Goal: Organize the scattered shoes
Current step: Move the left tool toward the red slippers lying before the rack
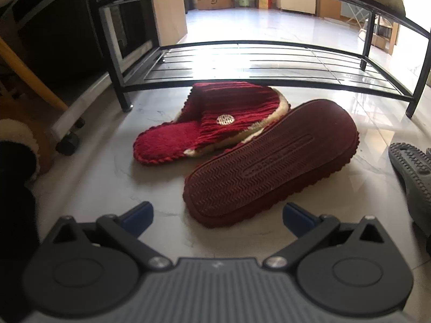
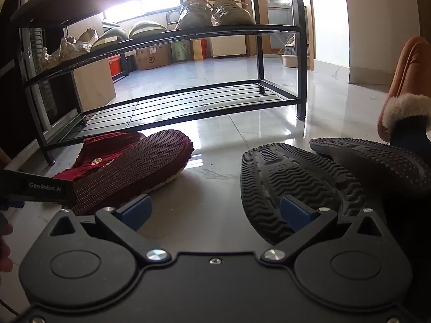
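While both claws hover low over a glossy floor [image 1: 102, 167], each stands wide and holds nothing. Ahead of the left claw [image 1: 217, 219] lie two red slippers: one upright [image 1: 204, 123], its toe touching the rack's bottom rail, and one sole-up [image 1: 269, 161] leaning on the first, just right of it. A black rack [image 1: 242, 62] stands beyond, its bottom shelf bare. The right claw [image 2: 215, 212] sits near two black shoes [image 2: 291, 185], both sole-up, side by side at the right. Pale shoes [image 2: 204, 13] line the rack's middle shelf. A tan fur-lined slipper [image 2: 406, 86] stands at far right.
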The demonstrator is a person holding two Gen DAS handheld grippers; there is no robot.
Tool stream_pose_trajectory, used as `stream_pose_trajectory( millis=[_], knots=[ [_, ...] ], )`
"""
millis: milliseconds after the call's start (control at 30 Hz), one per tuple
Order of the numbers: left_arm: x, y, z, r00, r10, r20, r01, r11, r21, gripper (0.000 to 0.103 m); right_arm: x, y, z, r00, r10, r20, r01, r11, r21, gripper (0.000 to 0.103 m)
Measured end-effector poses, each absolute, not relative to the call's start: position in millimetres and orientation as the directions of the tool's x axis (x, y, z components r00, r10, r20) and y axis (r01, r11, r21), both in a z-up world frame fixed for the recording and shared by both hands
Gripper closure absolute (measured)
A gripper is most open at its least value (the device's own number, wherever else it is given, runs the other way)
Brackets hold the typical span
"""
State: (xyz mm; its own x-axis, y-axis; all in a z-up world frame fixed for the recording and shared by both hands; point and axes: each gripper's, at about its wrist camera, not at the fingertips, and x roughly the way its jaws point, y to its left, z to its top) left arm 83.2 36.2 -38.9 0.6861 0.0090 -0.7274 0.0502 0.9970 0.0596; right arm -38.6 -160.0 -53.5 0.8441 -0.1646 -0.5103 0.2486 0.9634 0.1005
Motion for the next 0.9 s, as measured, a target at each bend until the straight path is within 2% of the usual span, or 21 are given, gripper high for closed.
stream_pose_trajectory(
  millis=[233, 533, 900],
  knots=[
    [100, 37, -57, 0.676, 0.019, -0.736, 0.037, 0.998, 0.060, 0.001, -35, -155, -58, 0.843, -0.143, -0.519, 0.218, 0.972, 0.085, 0.000],
    [112, 32, -65, 0.662, 0.011, -0.750, 0.042, 0.998, 0.052, 0.001, -38, -152, -47, 0.886, -0.106, -0.451, 0.164, 0.982, 0.090, 0.000],
    [120, 23, -70, 0.649, 0.013, -0.761, 0.047, 0.997, 0.057, 0.001, -28, -175, -23, 0.924, -0.132, -0.360, 0.161, 0.986, 0.052, 0.000]
  ],
)
